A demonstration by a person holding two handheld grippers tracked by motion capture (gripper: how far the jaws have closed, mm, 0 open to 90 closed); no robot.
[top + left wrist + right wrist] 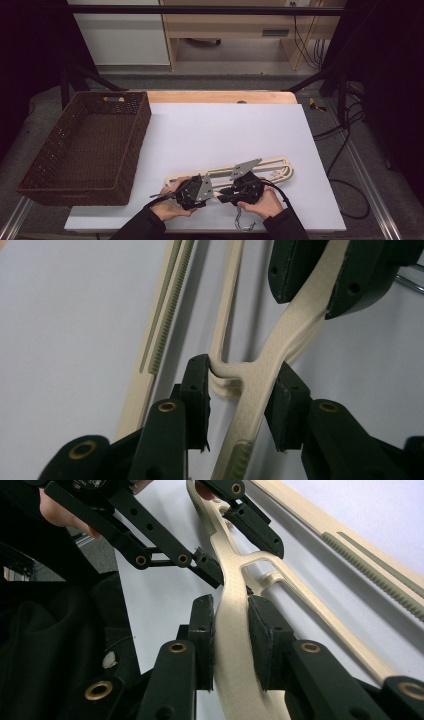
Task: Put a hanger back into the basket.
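A: Where's the hanger (270, 167) rel. to the tongs?

B: Between both pairs. It's a cream plastic hanger, lying on the white sheet (220, 130). Its long axis runs across the table, from the left gripper (186, 192) past the right gripper (235, 192) and on to the person's right.

A: State of the tongs?

B: Right gripper is clamped on the flat neck of the hanger, both pads (204, 630) pressed to it. Left gripper's jaws straddle the fork where the neck splits into 2 bars; the pads (199, 390) look like they touch it on both sides, so I read it as gripping, not a firm squeeze yet.

A: Which hand's nearer the hook end?

B: Right one, I think; a bit of wire (411, 282) shows just beyond its jaws. The 2 grips sit close together on the neck, left just past right.

A: Basket?

B: Wicker basket (132, 145) lies beyond the left gripper, to the person's left. Judging by that, the hanger must swing that way, long axis 1st.

A: Any brand or text?

B: None readable. Only a ribbed grey strip (375, 575) on the bar.
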